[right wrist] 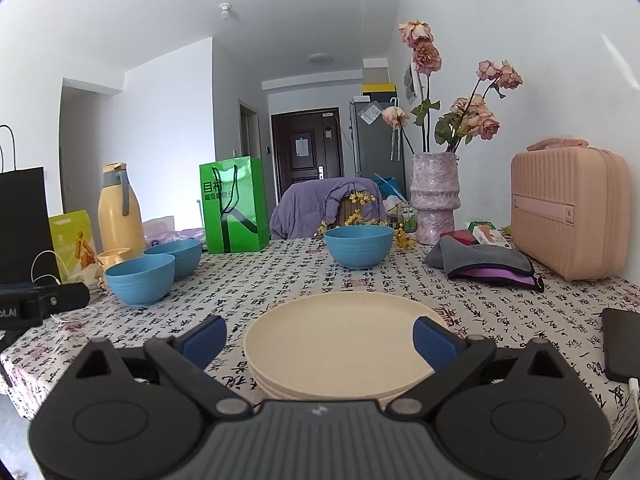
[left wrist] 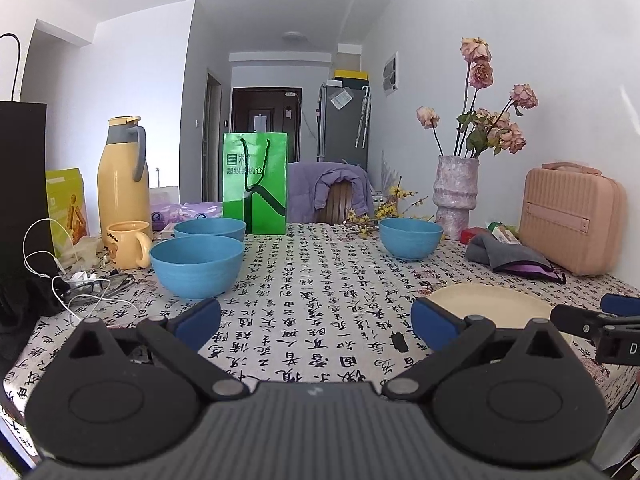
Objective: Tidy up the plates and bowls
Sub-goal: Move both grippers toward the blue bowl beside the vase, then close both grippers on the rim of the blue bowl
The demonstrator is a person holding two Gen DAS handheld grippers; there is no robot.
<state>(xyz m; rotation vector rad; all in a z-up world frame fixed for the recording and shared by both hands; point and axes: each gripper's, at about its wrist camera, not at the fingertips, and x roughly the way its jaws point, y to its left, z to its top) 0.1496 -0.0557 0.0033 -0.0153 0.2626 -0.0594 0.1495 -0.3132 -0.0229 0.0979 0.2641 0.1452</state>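
Three blue bowls stand on the printed tablecloth. One near bowl (left wrist: 197, 266) (right wrist: 140, 276) sits at the left with a second bowl (left wrist: 209, 229) (right wrist: 176, 255) just behind it, and a third bowl (left wrist: 411, 237) (right wrist: 359, 246) is farther back toward the vase. A stack of cream plates (right wrist: 340, 346) (left wrist: 490, 306) lies near the front edge. My right gripper (right wrist: 320, 342) is open, its blue pads on either side of the stack above its near rim. My left gripper (left wrist: 316, 320) is open over bare cloth, between the near bowl and the plates, with nothing between its pads.
Along the left stand a yellow mug (left wrist: 129, 244), a yellow thermos (left wrist: 122, 178), a black bag and tangled white cables (left wrist: 60, 276). A green paper bag (left wrist: 256, 182) stands at the back. A vase of dried roses (right wrist: 434, 196), a grey cloth (right wrist: 480, 260), a pink case (right wrist: 568, 212) and a phone (right wrist: 622, 346) occupy the right.
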